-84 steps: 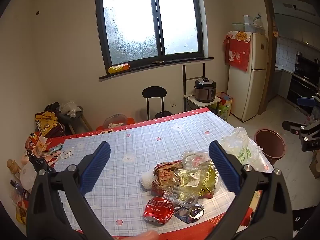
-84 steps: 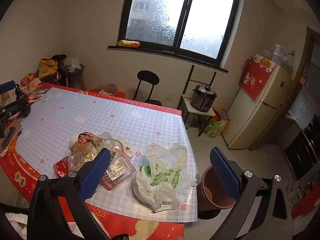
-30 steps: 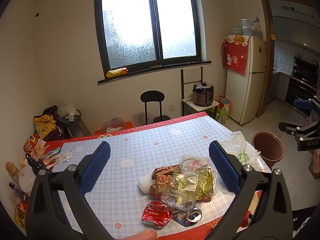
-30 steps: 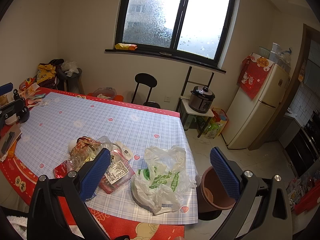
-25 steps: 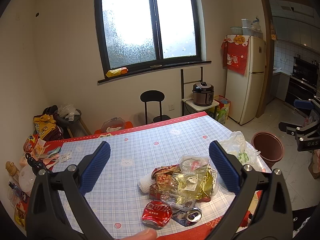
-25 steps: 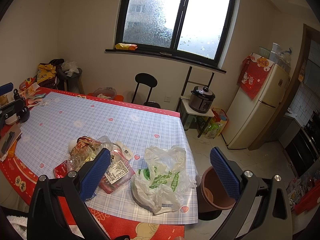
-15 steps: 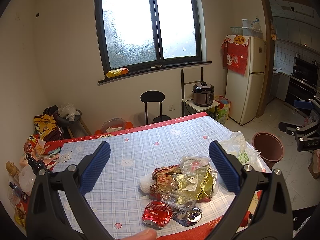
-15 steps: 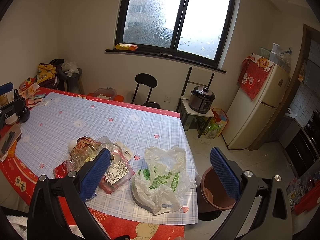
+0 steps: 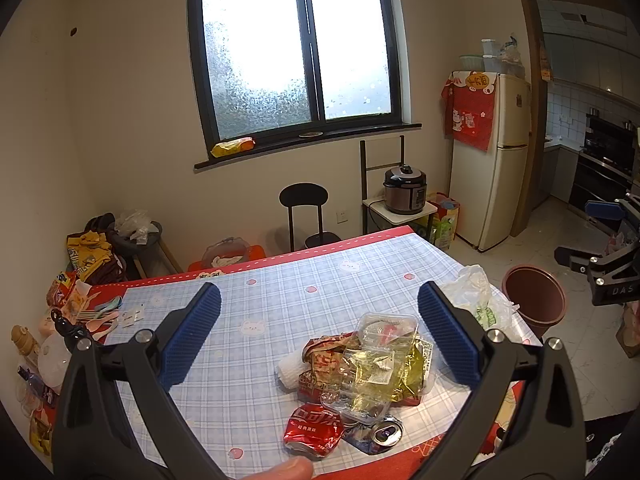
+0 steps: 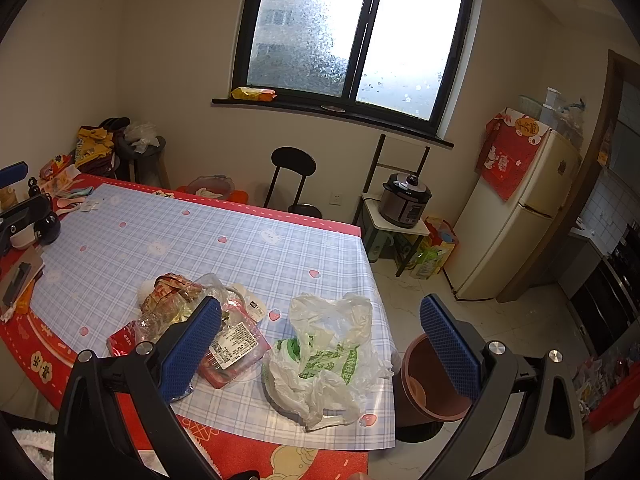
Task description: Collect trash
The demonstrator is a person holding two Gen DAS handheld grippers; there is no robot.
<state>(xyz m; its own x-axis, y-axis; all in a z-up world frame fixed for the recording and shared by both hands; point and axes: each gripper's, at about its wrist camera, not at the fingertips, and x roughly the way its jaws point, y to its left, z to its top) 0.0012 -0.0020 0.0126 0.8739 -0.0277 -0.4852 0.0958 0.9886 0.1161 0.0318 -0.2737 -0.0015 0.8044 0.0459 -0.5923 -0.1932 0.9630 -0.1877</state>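
A pile of trash [image 9: 360, 364] lies on the table near its front edge: wrappers, a clear plastic tray, a crushed red can [image 9: 314, 430] and a blue can [image 9: 378, 436]. It also shows in the right wrist view [image 10: 192, 312]. A white plastic bag [image 10: 324, 356] with green print sits at the table's right end. A brown bin [image 10: 430, 380] stands on the floor beside that end. My left gripper [image 9: 318, 338] is open and empty, held above the pile. My right gripper [image 10: 320, 344] is open and empty, above the bag.
The table [image 9: 260, 312] has a blue checked cloth with a red border. Cups, spoons and small items crowd its left end [image 9: 60, 320]. A black stool [image 9: 306, 216], a rice cooker [image 9: 404, 194] on a stand and a fridge [image 9: 496, 160] stand behind.
Both grippers have lifted and pulled back slightly since 2.8 s ago. Over the last second nothing has visibly moved.
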